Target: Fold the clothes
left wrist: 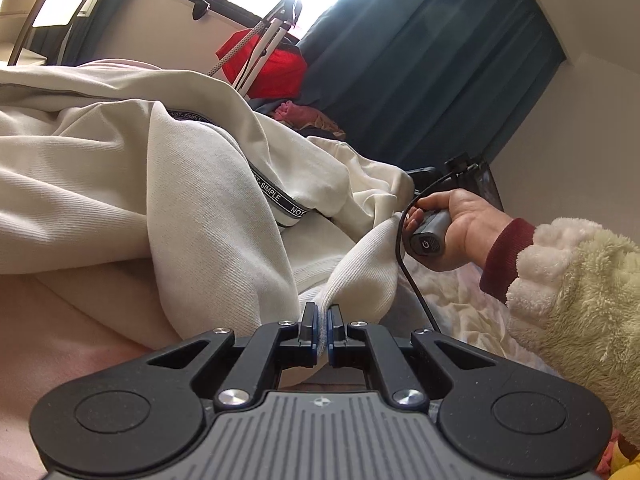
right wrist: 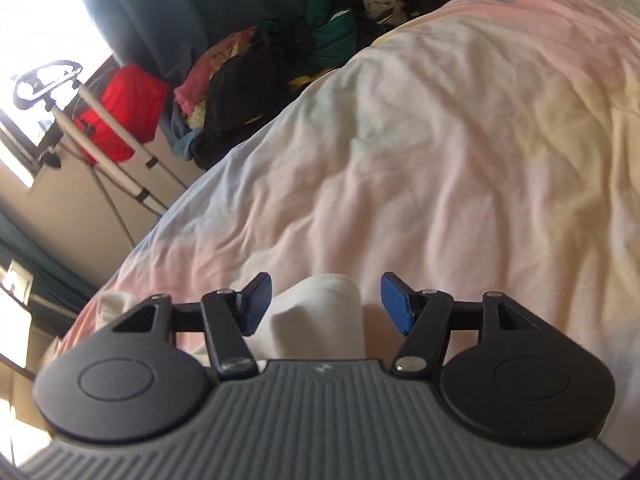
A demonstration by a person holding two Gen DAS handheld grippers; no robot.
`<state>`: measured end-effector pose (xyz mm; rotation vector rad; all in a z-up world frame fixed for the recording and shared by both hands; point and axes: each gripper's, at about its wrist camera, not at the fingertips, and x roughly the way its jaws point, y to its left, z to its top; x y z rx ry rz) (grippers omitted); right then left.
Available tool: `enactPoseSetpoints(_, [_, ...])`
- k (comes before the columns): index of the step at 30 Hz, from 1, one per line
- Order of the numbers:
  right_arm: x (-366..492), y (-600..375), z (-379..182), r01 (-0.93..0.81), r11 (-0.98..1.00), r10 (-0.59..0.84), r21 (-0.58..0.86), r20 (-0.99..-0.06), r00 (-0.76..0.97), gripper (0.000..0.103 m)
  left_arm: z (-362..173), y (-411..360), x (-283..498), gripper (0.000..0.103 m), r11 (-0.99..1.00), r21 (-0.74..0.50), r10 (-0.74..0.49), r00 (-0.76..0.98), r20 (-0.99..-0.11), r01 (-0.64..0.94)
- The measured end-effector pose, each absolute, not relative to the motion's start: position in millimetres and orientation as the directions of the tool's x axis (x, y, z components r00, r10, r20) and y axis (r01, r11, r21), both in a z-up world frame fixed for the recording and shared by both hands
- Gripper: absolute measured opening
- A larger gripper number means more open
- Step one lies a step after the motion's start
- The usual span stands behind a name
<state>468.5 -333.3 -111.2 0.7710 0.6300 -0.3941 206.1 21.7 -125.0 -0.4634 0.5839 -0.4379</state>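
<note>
The left gripper [left wrist: 322, 330] is clamped on a fold of the one cream ribbed-knit garment [left wrist: 180, 184], heaped across the pastel bedsheet [right wrist: 460, 152]. Only its view shows the person's right hand [left wrist: 456, 228] gripping a grey handle. The right gripper [right wrist: 326, 306] gapes apart over a white fabric end [right wrist: 320, 312].

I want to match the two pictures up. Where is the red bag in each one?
Left wrist view: the red bag sits top middle, under the bright window, behind the white pole.
Right wrist view: the red bag is upper left, beside the clothes pile.
Shared landmark: the white pole crosses in front of it in both.
</note>
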Motion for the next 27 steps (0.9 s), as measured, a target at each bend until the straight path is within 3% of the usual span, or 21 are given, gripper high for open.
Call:
enactPoseSetpoints(3, [453.5,-359.6,-126.9,0.497,0.541,-0.026,0.679,-0.577,0.816,0.068,-122.2,18.7,208.2,0.005,0.831,-0.495,-0.487,0.764,-0.424,0.254])
enactPoseSetpoints(5, [446.6,-368.3,-134.6,0.481,0.520,-0.021,0.706,-0.552,0.834,0.070,-124.1,20.4,211.2,0.005,0.827,-0.510,-0.483,0.765,-0.425,0.239])
enactPoseSetpoints(8, [452.9,-372.6,-152.4,0.391,0.509,0.125,0.767,-0.515,0.848,0.070,-126.6,19.7,213.4,0.005,0.831,-0.506,-0.475,0.765,-0.435,0.229])
enactPoseSetpoints(10, [462.6,-365.1,-161.5,0.338,0.531,0.219,0.777,-0.512,0.831,0.070,-127.2,17.3,214.1,0.005,0.841,-0.487,-0.469,0.767,-0.439,0.235])
enactPoseSetpoints(12, [469.8,-351.2,-160.5,0.317,0.622,0.212,0.716,-0.544,0.812,0.068,-128.0,15.2,214.1,0.005,0.844,-0.480,-0.467,0.767,-0.439,0.239])
enactPoseSetpoints(14, [473.6,-342.2,-158.9,0.297,0.655,0.206,0.695,-0.543,0.814,0.047,-130.5,15.9,215.8,0.005,0.846,-0.477,-0.464,0.768,-0.441,0.237])
enactPoseSetpoints(15, [472.9,-339.6,-157.1,0.286,0.651,0.208,0.704,-0.527,0.824,0.011,-131.8,16.7,217.1,0.005,0.843,-0.484,-0.466,0.768,-0.439,0.235])
enactPoseSetpoints(17, [465.6,-336.3,-143.3,0.274,0.682,0.160,0.678,-0.504,0.849,0.006,-133.6,17.7,219.4,0.005,0.839,-0.491,-0.469,0.768,-0.436,0.234])
enactPoseSetpoints(23, [393.6,-365.3,-84.4,0.252,0.740,-0.008,0.623,-0.367,0.930,0.006,-133.6,11.4,220.5,0.006,0.843,-0.472,-0.478,0.763,-0.435,0.259])
enactPoseSetpoints(27, [318.8,-405.2,-60.7,0.303,0.729,-0.108,0.614,-0.334,0.936,0.006,-128.9,-3.3,211.9,0.013,0.838,-0.425,-0.518,0.745,-0.420,0.342])
